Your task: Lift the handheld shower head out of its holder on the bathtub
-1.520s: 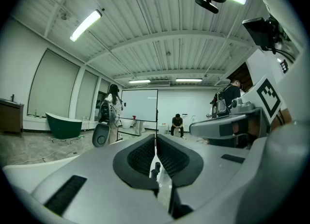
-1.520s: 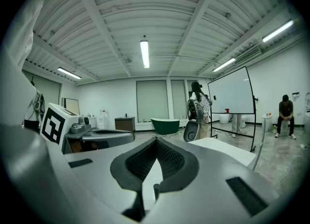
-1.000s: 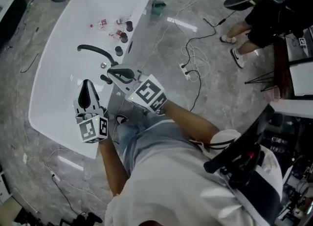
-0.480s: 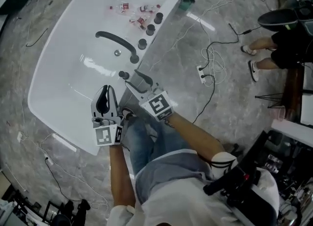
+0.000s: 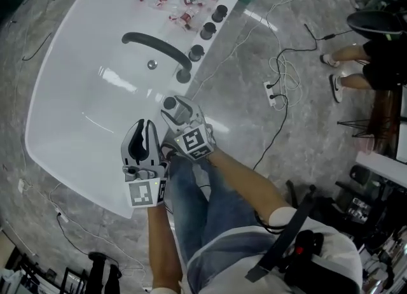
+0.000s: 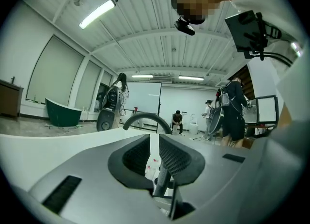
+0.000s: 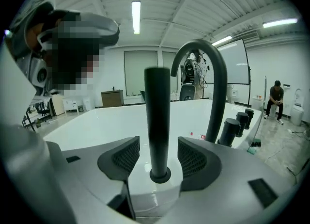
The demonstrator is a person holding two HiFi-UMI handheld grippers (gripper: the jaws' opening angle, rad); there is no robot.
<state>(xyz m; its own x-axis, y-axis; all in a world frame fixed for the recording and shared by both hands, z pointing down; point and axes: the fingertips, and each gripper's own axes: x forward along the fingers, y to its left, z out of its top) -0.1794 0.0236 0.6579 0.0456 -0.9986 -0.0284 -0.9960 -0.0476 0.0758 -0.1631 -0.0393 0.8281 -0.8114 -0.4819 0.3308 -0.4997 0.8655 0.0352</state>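
Observation:
The handheld shower head [image 7: 157, 116] is a black upright rod standing in its round holder [image 7: 160, 174] on the white bathtub's rim. From above, in the head view, the shower head [image 5: 170, 103] is a dark round top. My right gripper [image 7: 159, 152] has a jaw on each side of the rod. Its jaws are opening and the pads stand clear of the rod. In the head view the right gripper [image 5: 173, 109] sits at the rim. My left gripper [image 5: 143, 124] hovers beside it over the tub, shut and empty. The left gripper view shows the left gripper [image 6: 155, 145] with nothing held.
A black arched spout [image 5: 156, 48] and black knobs [image 5: 208, 30] stand further along the bathtub [image 5: 76, 95] rim. Small bottles [image 5: 172, 6] lie at the far end. Cables and a power strip [image 5: 272, 93] lie on the grey floor. A person's feet [image 5: 334, 73] are at the right.
Both grippers have come down to the tub's rim. The right jaws, shut a second ago, have spread and now stand on both sides of the shower head.

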